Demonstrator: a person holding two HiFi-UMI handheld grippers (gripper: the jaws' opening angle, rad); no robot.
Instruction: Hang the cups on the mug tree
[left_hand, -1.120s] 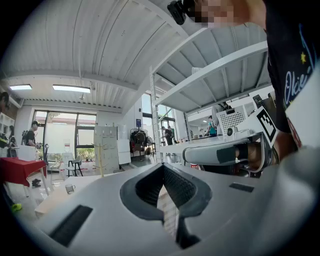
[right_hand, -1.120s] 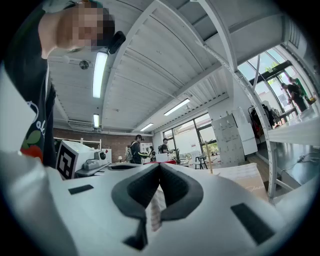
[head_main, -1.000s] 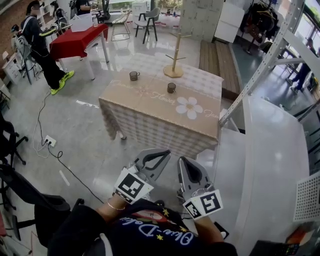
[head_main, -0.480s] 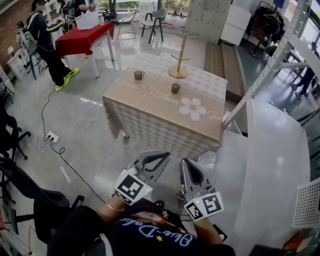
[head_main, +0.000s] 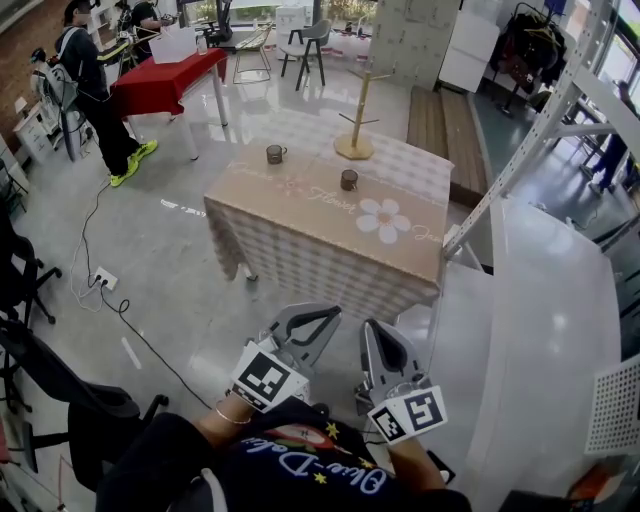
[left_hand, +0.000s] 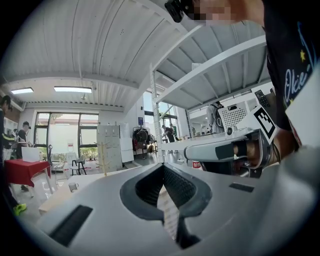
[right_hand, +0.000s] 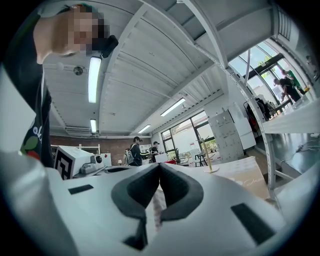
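A wooden mug tree (head_main: 354, 118) stands at the far edge of a table with a checked flower cloth (head_main: 300, 235). Two dark cups sit on it: one (head_main: 272, 153) at the far left, one (head_main: 348, 179) near the middle, in front of the tree. Both grippers are held low near my body, well short of the table and pointing towards it. My left gripper (head_main: 323, 314) is shut with nothing in it, its tips touching (left_hand: 162, 165). My right gripper (head_main: 371, 329) is also shut and empty (right_hand: 159, 165). The tree shows small and far off (left_hand: 105, 158) (right_hand: 209, 157).
A metal shelf rack (head_main: 530, 130) rises close on the right beside a white surface (head_main: 560, 330). A black office chair (head_main: 60, 400) and a floor cable with power strip (head_main: 100, 284) lie left. Beyond are a red table (head_main: 165, 80), a person (head_main: 92, 85) and chairs (head_main: 300, 40).
The head view has shifted slightly, so the table sits a little further right in the picture. Both grippers stay shut in the same place.
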